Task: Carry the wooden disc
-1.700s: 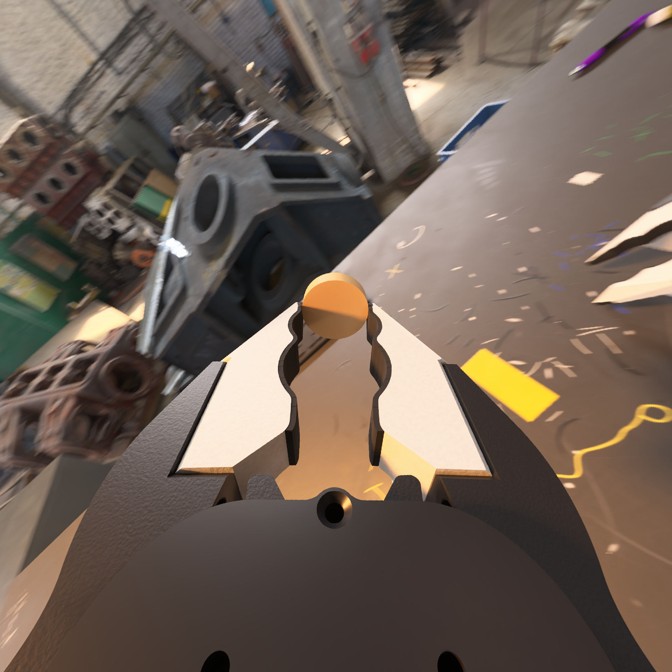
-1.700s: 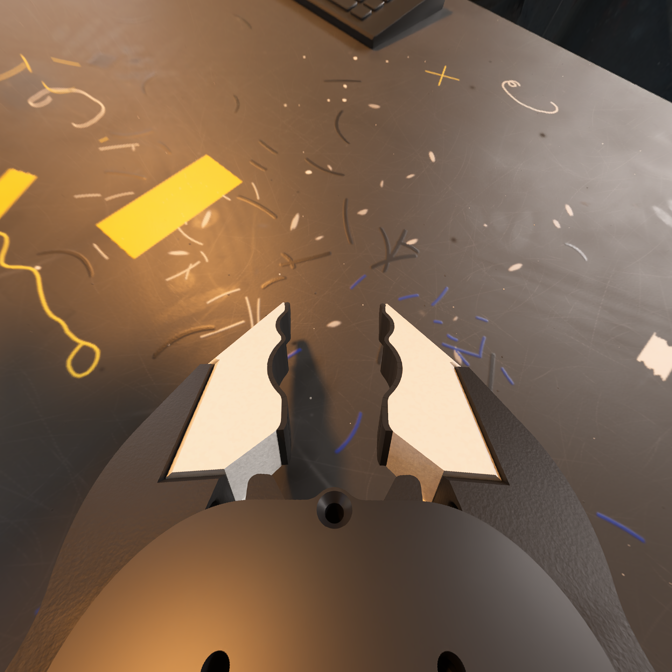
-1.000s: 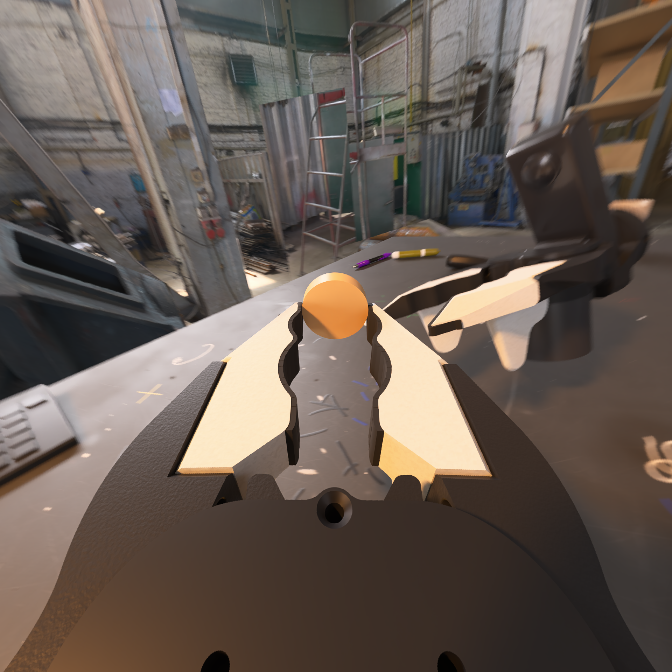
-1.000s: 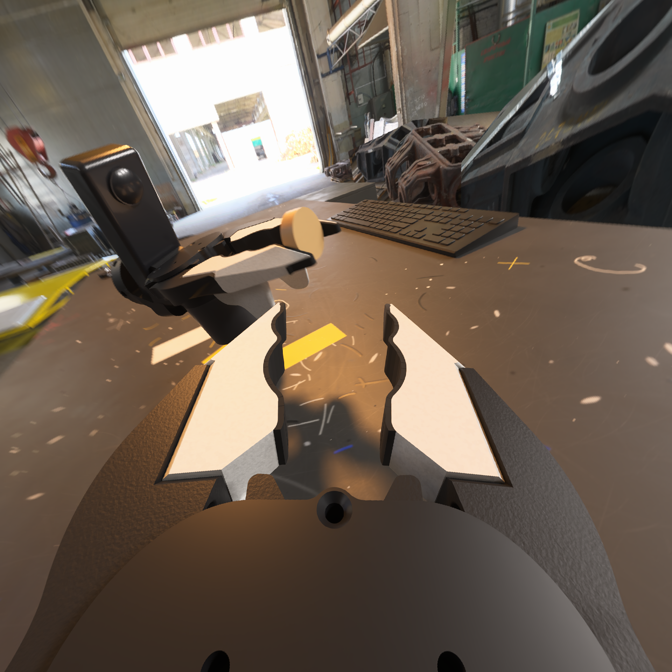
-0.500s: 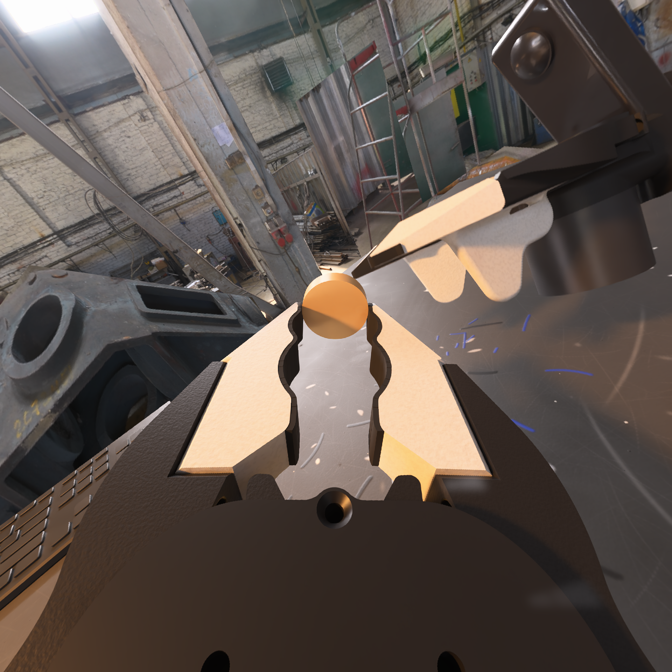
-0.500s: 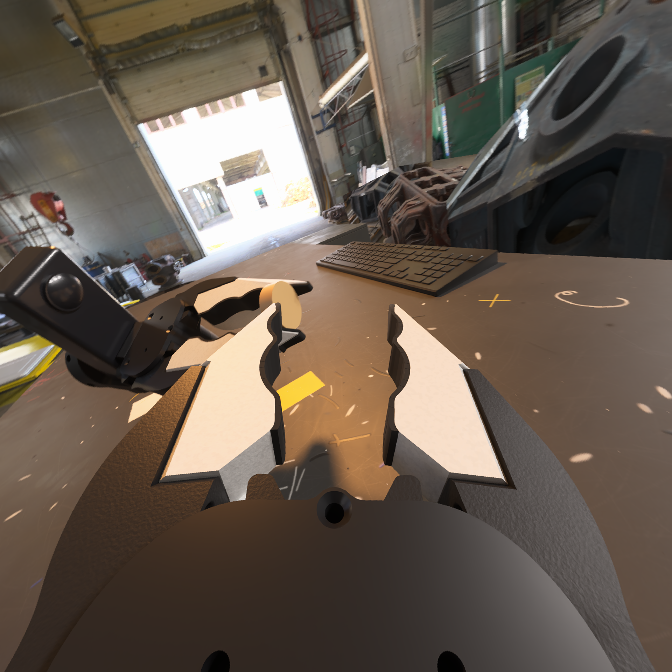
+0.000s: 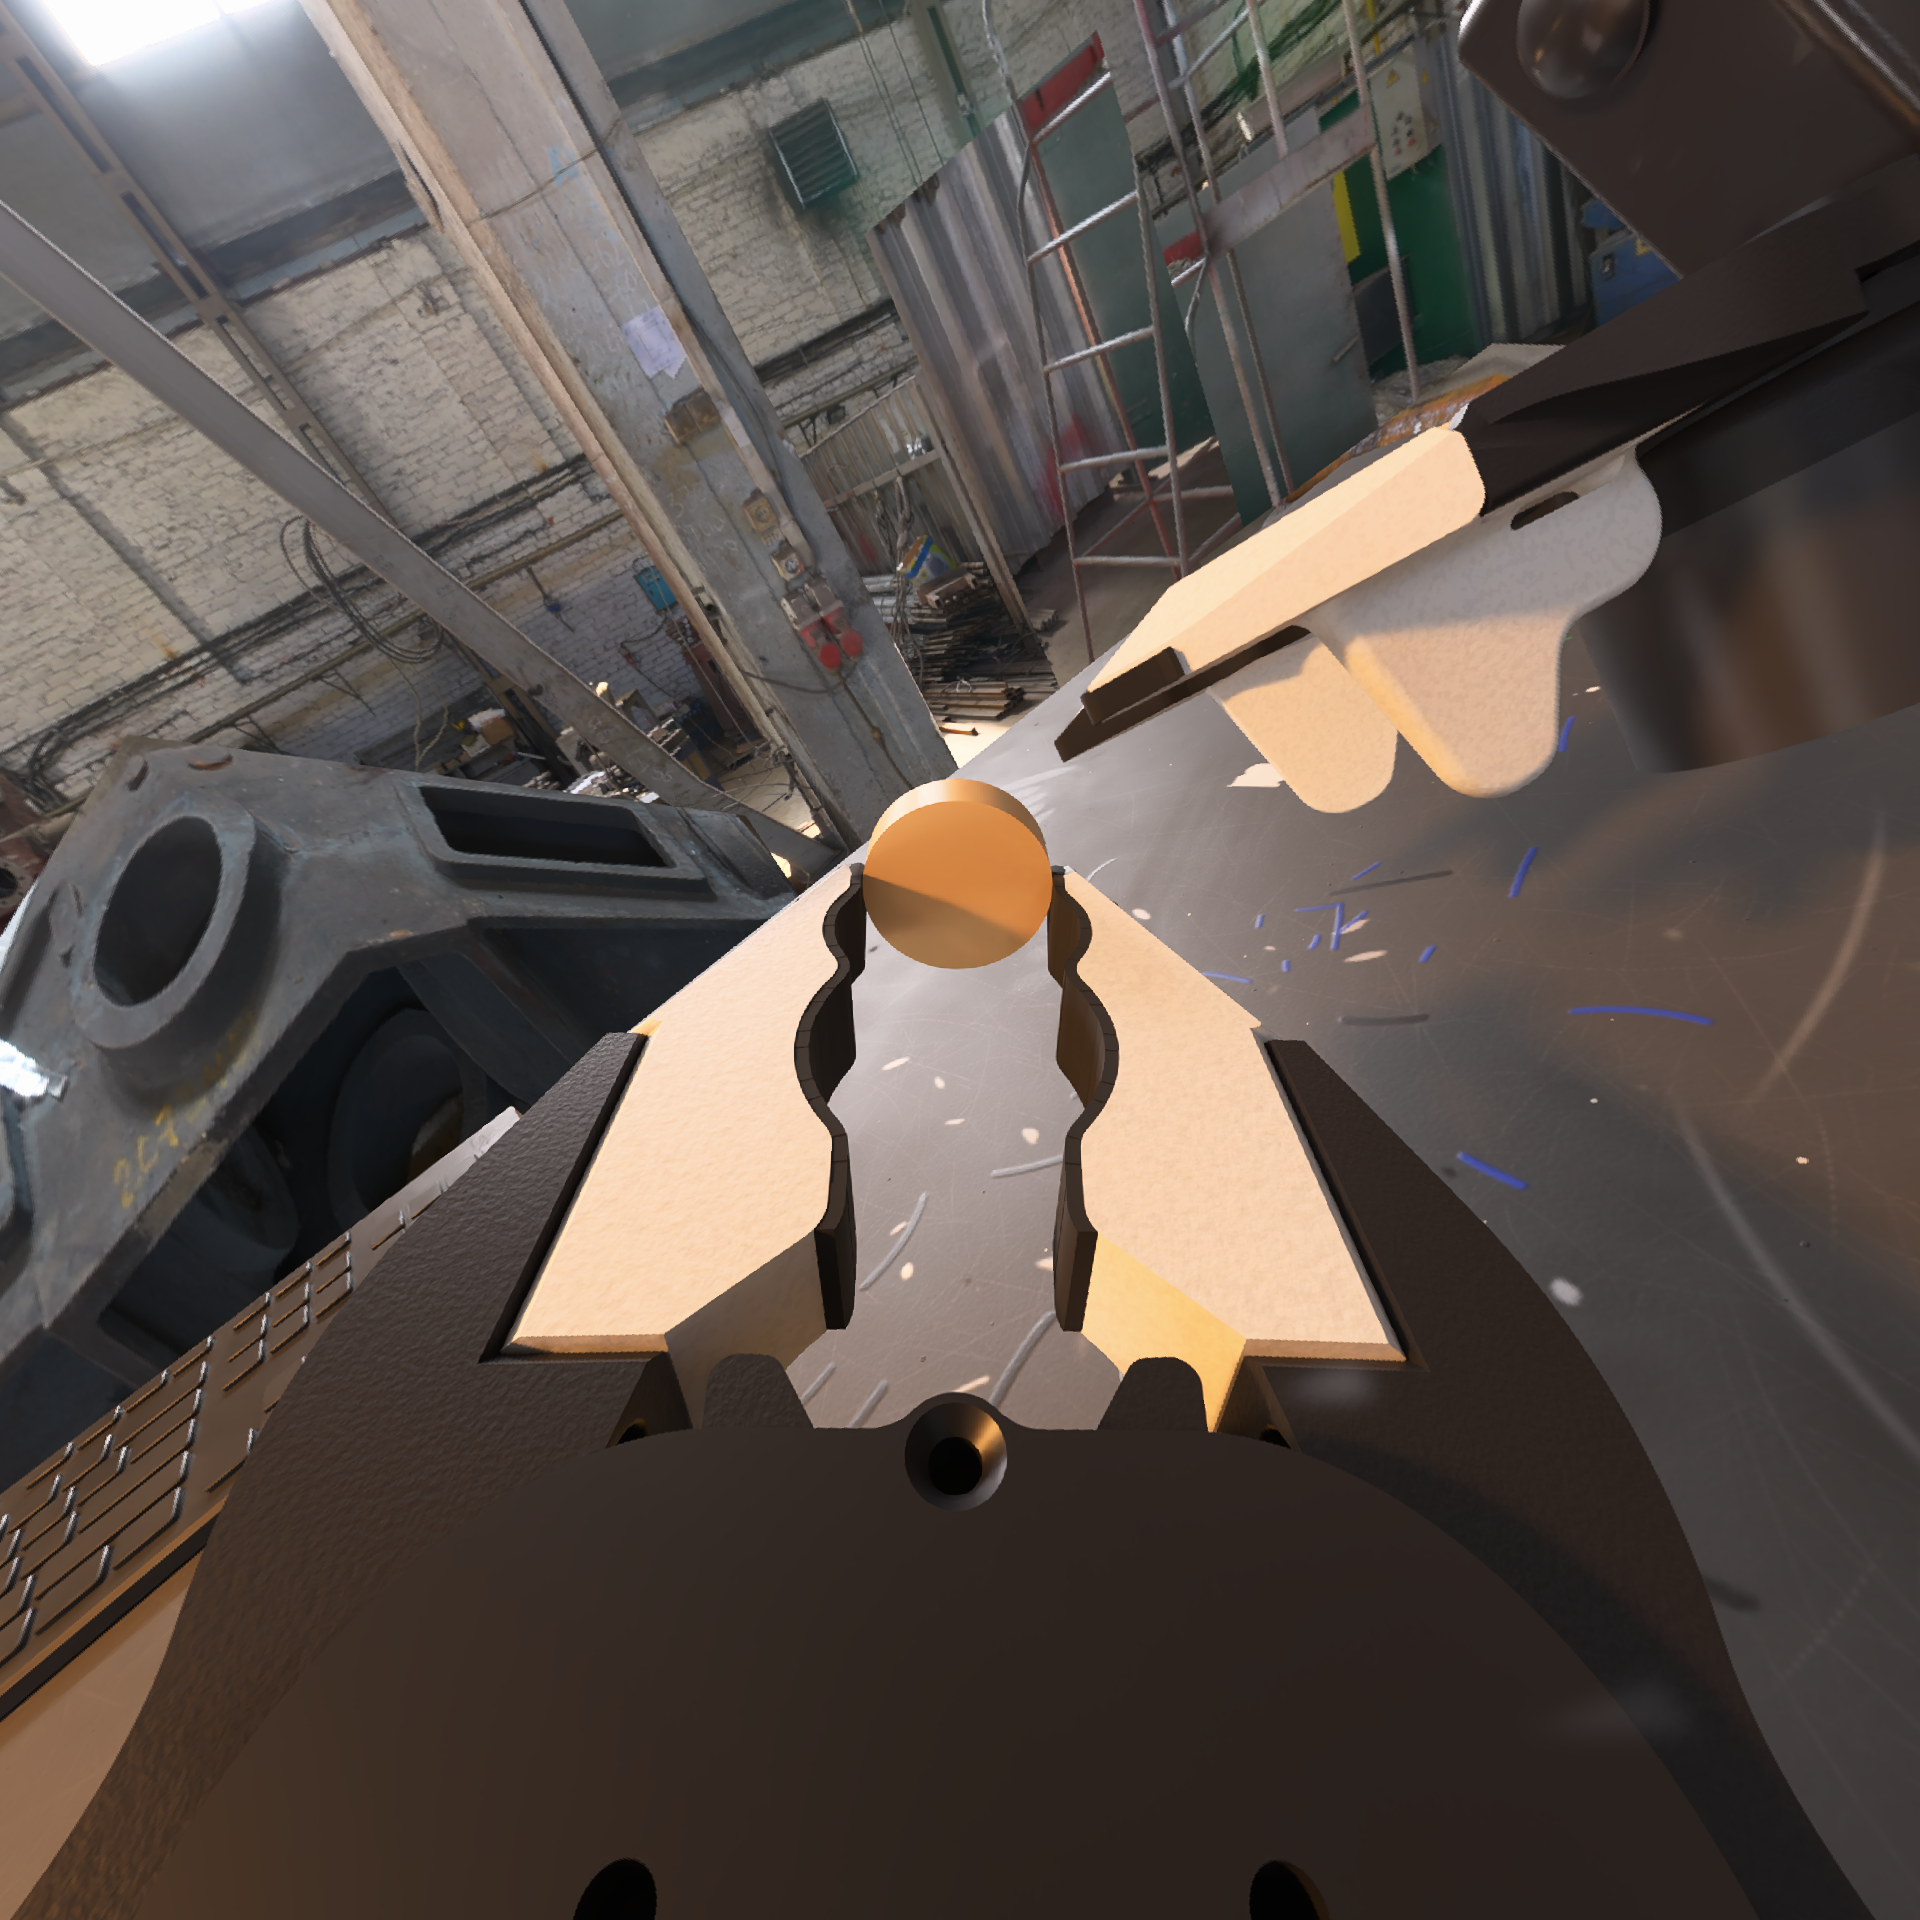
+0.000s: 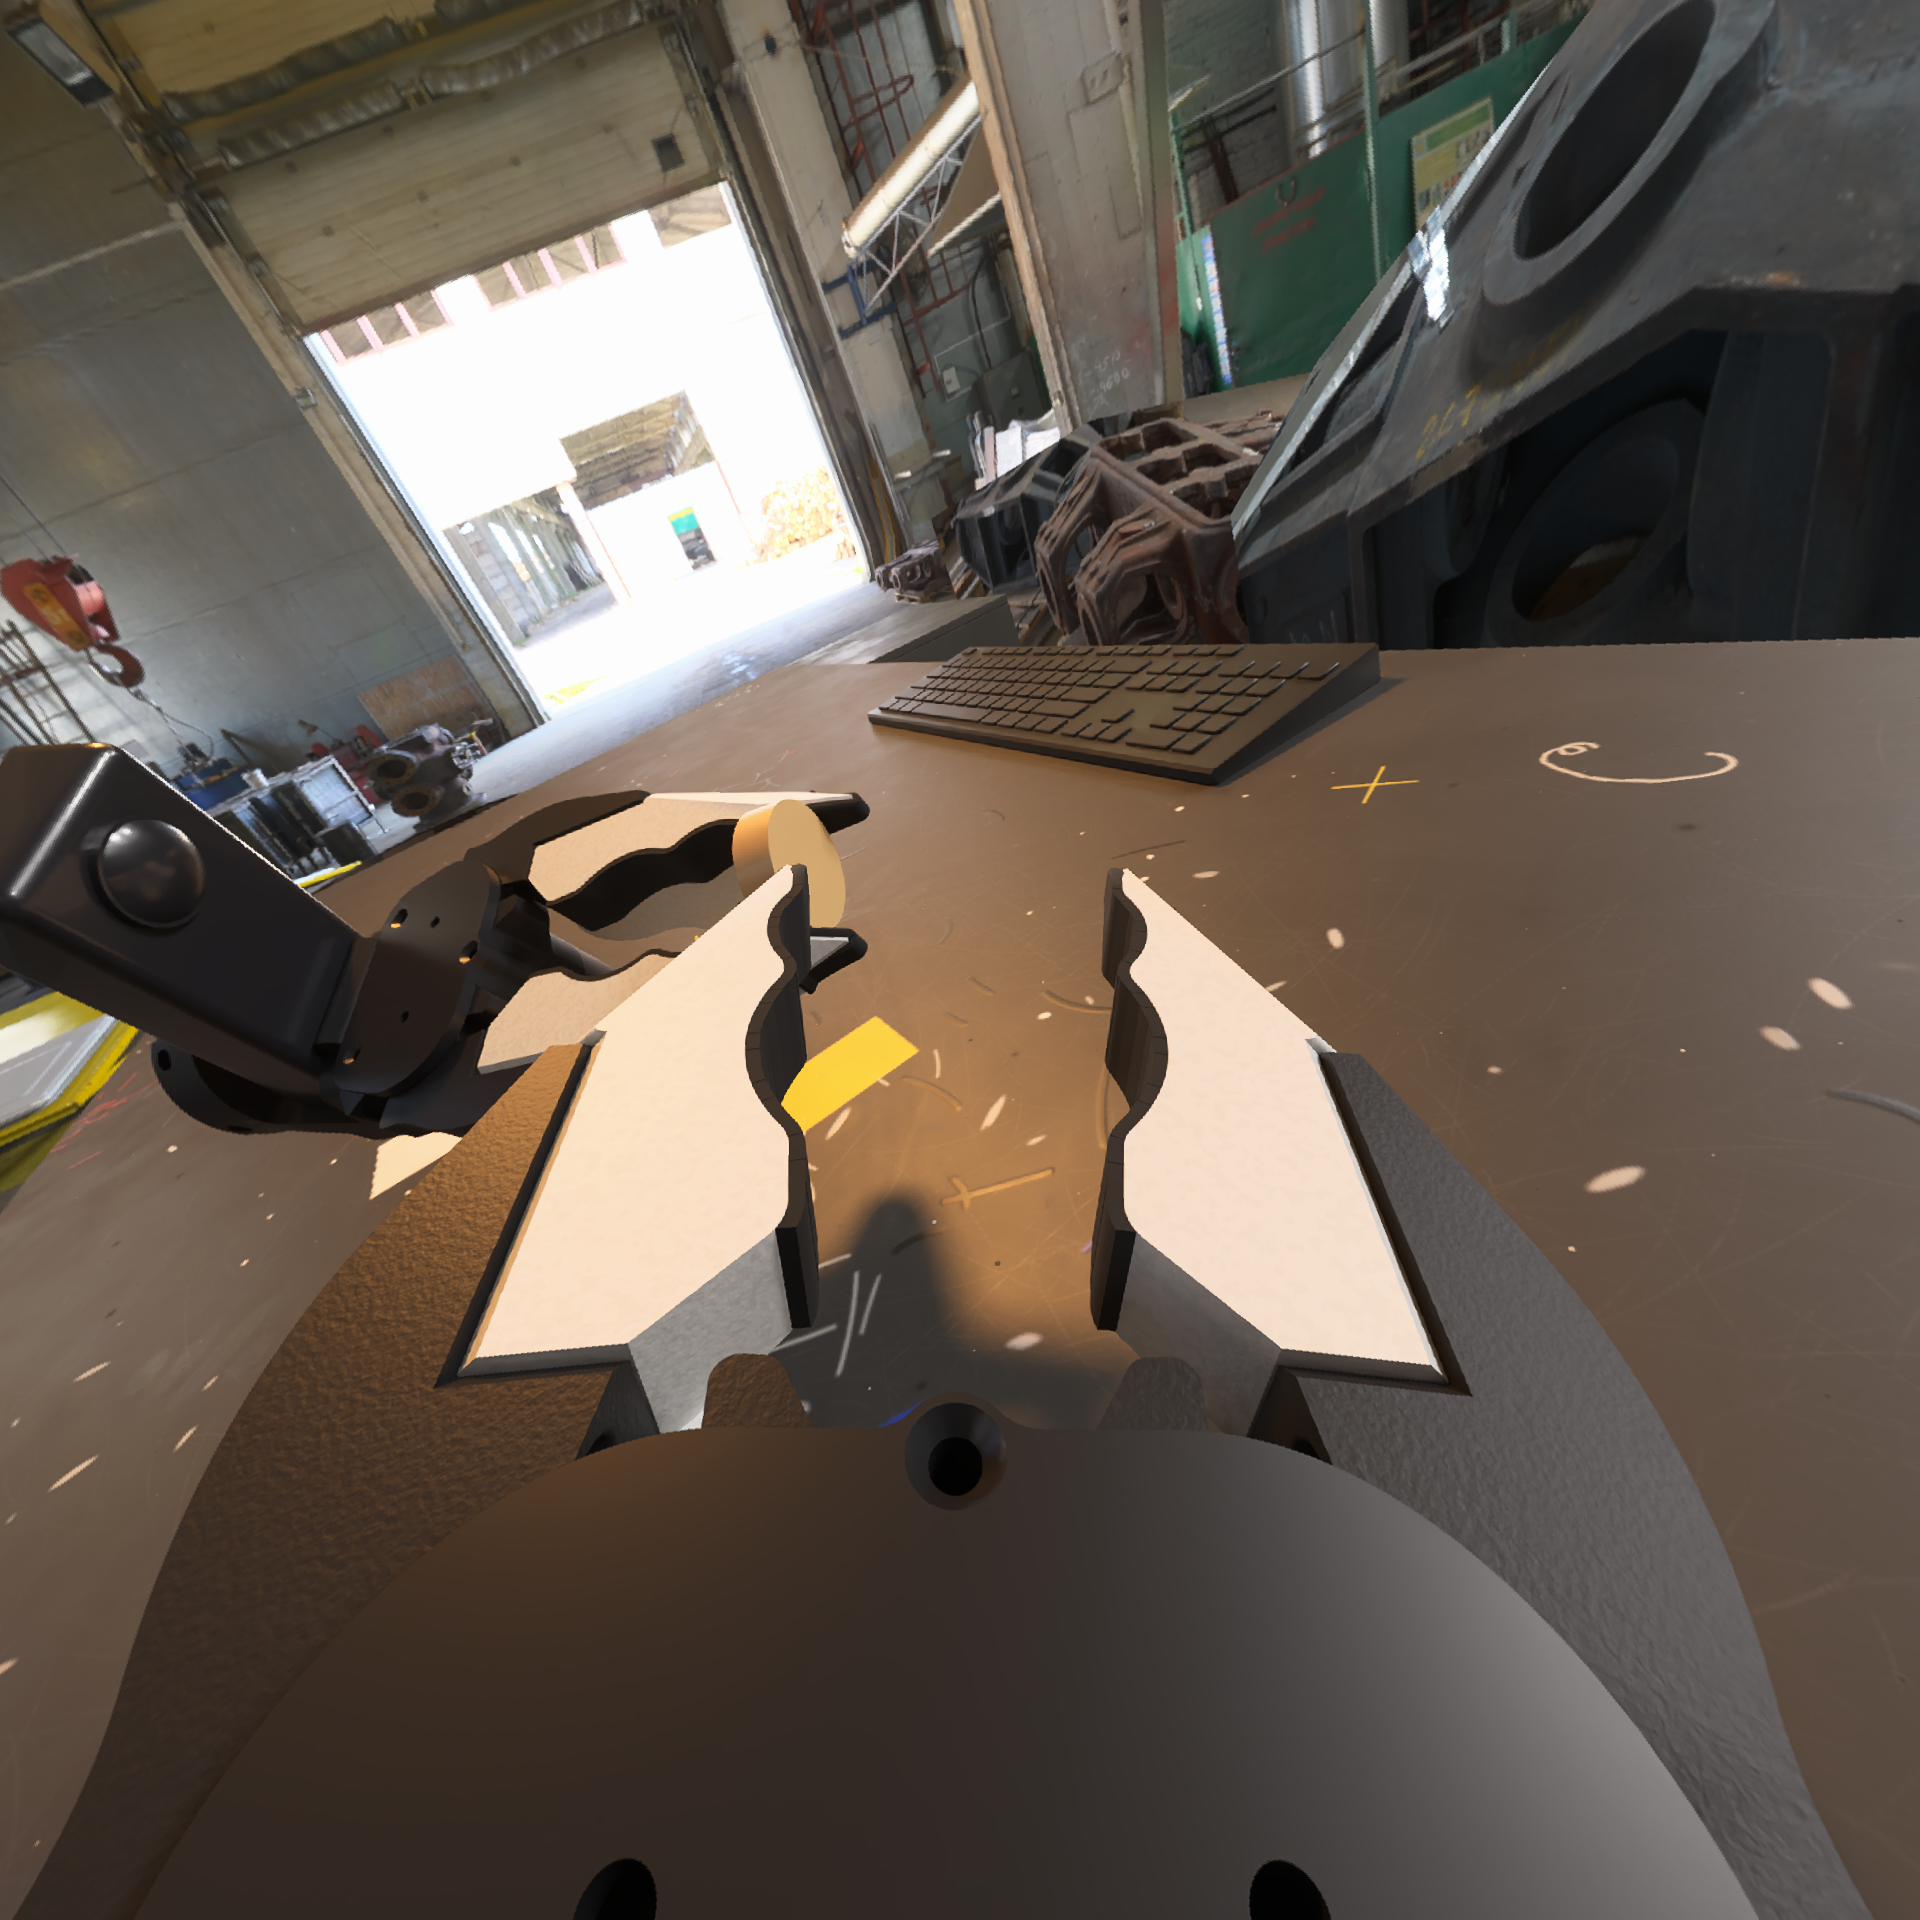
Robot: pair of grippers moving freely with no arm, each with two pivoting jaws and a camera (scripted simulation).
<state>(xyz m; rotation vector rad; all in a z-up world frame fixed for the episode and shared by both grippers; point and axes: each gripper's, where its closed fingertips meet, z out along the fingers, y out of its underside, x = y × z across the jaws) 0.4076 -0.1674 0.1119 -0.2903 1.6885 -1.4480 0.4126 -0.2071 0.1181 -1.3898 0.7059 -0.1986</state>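
My left gripper (image 7: 956, 894) is shut on the round wooden disc (image 7: 956, 888), which sits on edge between its fingertips above the dark table (image 7: 1558, 1039). The right gripper shows in the left wrist view (image 7: 1299, 665) at the upper right, close by and open. In the right wrist view my right gripper (image 8: 956, 883) is open and empty. The left gripper (image 8: 821, 873) with the disc (image 8: 795, 857) lies just left of the right gripper's left fingertip, partly hidden behind that finger.
A black keyboard (image 8: 1122, 701) lies at the far side of the table (image 8: 1558, 987); its corner shows in the left wrist view (image 7: 125, 1455). A yellow rectangle (image 8: 847, 1070) and chalk marks are on the tabletop. Heavy machinery (image 7: 312, 935) stands beyond the table edge.
Both grippers tilted up from the tabletop and came closer together. The right gripper's jaws opened wider. The disc stayed held in the left gripper.
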